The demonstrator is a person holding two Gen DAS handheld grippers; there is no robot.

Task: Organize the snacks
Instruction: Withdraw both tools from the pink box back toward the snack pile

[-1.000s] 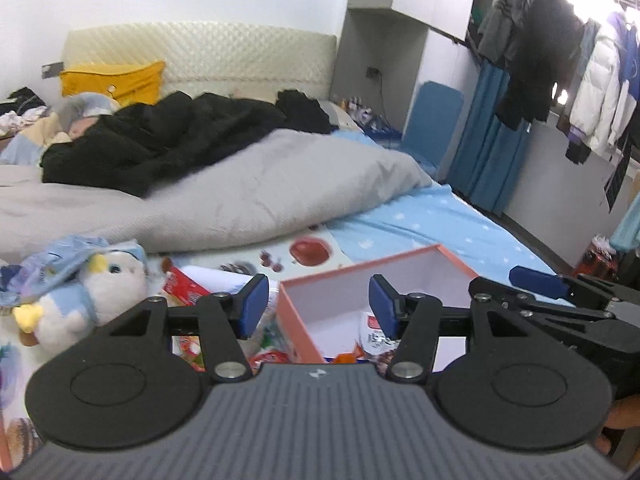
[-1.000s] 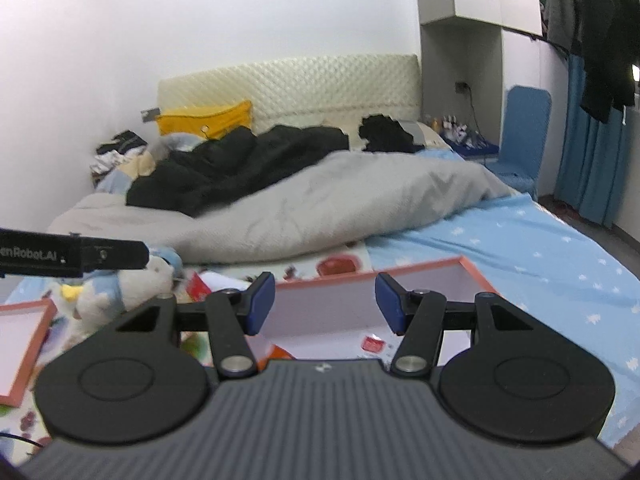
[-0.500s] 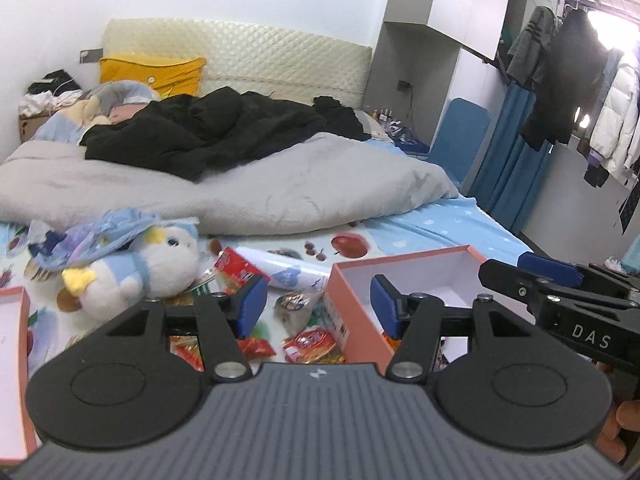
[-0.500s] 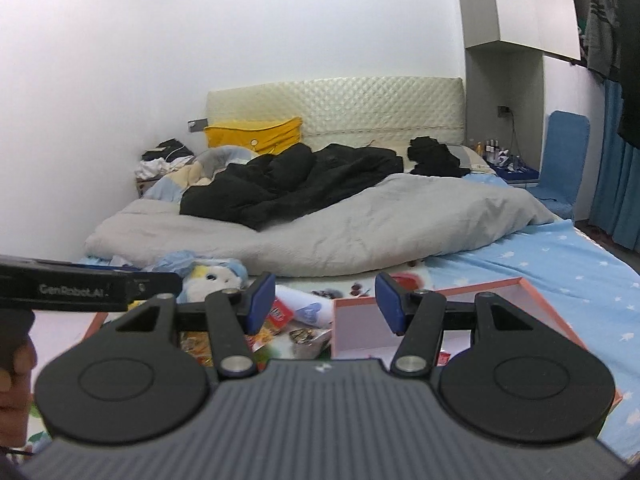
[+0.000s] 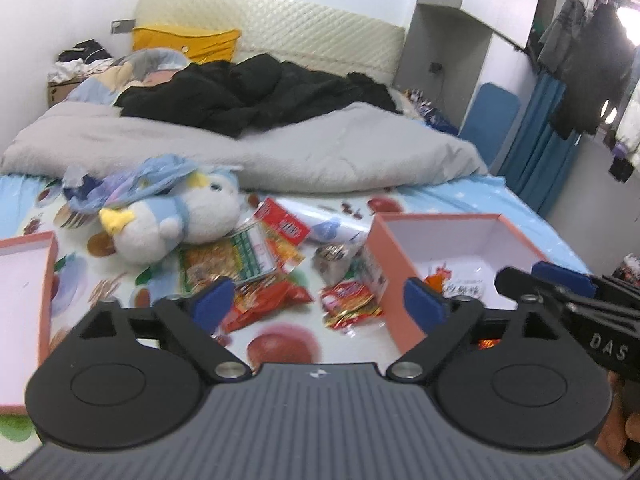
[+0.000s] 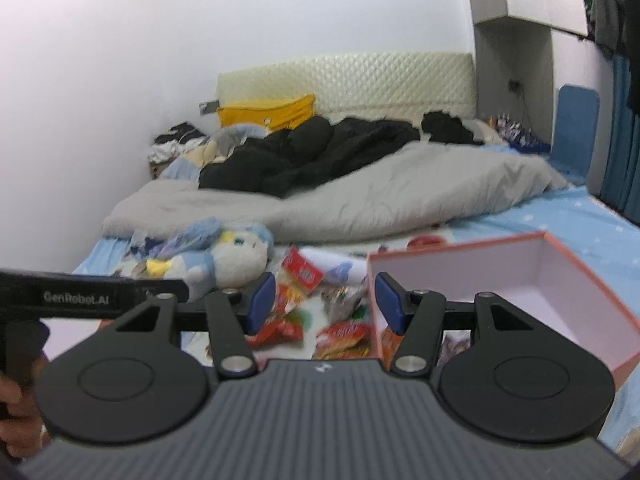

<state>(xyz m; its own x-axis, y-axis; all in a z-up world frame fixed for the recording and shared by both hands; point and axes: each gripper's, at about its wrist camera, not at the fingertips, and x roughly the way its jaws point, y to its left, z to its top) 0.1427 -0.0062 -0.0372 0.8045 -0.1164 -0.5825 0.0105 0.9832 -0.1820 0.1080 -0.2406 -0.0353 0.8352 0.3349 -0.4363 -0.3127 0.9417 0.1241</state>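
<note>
Both devices are held low over the bed point(image 5: 460, 200), tilted downward. The left hand-held gripper point(image 5: 319, 302) is opening wide, nothing between its jaws; snack packets point(image 5: 276, 248) are scattered at its twelve o'clock, an open pink box point(image 5: 394, 256) at two o'clock. The right hand-held gripper point(image 6: 324, 300) is kept half-spread and empty, the box wall point(image 6: 592, 280) at its three o'clock.

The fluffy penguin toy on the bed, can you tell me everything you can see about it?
The penguin toy is a soft plush with a white fluffy face, light blue head and body, a dark eye and a yellow beak. It lies tipped over on its side on the patterned sheet, beak toward the left of the left wrist view. A crumpled blue cloth or bag lies against its top. Snack packets lie close beside it.
</note>
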